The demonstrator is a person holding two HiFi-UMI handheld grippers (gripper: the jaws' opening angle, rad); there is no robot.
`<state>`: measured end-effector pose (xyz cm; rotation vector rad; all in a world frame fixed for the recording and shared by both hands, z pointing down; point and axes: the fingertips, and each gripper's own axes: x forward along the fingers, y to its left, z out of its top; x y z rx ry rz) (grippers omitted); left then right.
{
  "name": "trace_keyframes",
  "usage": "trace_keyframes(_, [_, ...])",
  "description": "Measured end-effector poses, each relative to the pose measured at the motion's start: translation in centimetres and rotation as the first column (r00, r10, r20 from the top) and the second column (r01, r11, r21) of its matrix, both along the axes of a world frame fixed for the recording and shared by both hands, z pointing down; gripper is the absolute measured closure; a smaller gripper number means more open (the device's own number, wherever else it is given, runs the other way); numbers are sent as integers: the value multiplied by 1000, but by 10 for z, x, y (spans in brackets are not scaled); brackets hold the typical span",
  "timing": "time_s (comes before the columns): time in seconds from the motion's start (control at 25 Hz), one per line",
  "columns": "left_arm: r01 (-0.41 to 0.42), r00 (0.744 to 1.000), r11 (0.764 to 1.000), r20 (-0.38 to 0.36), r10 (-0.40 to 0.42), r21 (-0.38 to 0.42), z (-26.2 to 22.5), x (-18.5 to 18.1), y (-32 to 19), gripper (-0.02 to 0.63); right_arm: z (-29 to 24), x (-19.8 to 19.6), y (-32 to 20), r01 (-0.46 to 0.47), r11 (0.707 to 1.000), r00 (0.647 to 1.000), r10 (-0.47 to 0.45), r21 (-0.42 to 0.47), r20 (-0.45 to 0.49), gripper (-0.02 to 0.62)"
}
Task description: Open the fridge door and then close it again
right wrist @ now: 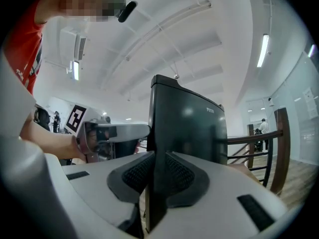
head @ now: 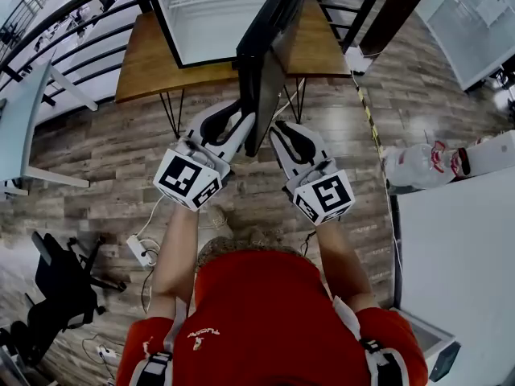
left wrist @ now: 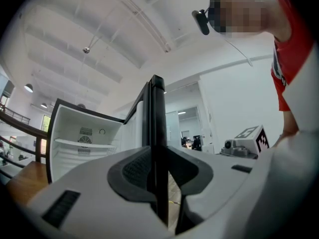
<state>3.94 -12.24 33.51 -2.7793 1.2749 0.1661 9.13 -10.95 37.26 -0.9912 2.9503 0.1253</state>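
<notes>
Red-shirted person (head: 265, 312) stands with the fridge door (head: 272, 34) swung open at 12 o'clock. Right gripper (right wrist: 157, 176) pinches its edge, left gripper (left wrist: 158, 176) straddles it loosely. Guessing that slack side slips off mid-swing and the door slams.

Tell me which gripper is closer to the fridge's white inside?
Left. The left gripper sits at the fridge door's inner side, toward the white inside; the right gripper at its outer side.
</notes>
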Motion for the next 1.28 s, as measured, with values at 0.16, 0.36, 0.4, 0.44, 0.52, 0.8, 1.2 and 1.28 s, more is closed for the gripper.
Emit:
trace_keyframes(0.16, [-11, 1000, 1000, 2, 11, -10, -1, 12, 2, 514, 7, -5, 1, -13, 1000, 1000, 13, -15, -29, 441])
trace_keyframes(0.36, [-74, 997, 997, 13, 74, -5, 0, 32, 11, 530, 14, -10, -6, -91, 996, 994, 91, -8, -58, 363])
trace_keyframes(0.4, [-87, 996, 996, 10, 87, -4, 0, 37, 11, 542, 14, -10, -10, -117, 993, 992, 116, -8, -55, 350])
trace_keyframes(0.44, [-99, 995, 995, 9, 99, -3, -1, 40, 11, 545, 14, -10, -14, -146, 989, 988, 146, -8, -50, 340])
trace_keyframes(0.52, [-115, 993, 993, 11, 115, -2, -2, 44, 11, 548, 13, -8, -21, -208, 978, 977, 207, -6, -43, 330])
trace_keyframes(0.8, [-109, 994, 994, 17, 109, 7, -4, 36, 16, 550, 13, -6, -27, -309, 951, 950, 309, 12, -50, 327])
trace_keyframes(1.2, [-34, 999, 999, 13, 34, -23, 16, -15, 32, 583, 14, 39, -25, -372, 928, 928, 372, -5, 2, 346])
trace_keyframes(1.28, [-15, 1000, 999, 3, 15, -30, 19, -26, 36, 591, 14, 51, -24, -371, 929, 929, 371, -7, 6, 359])
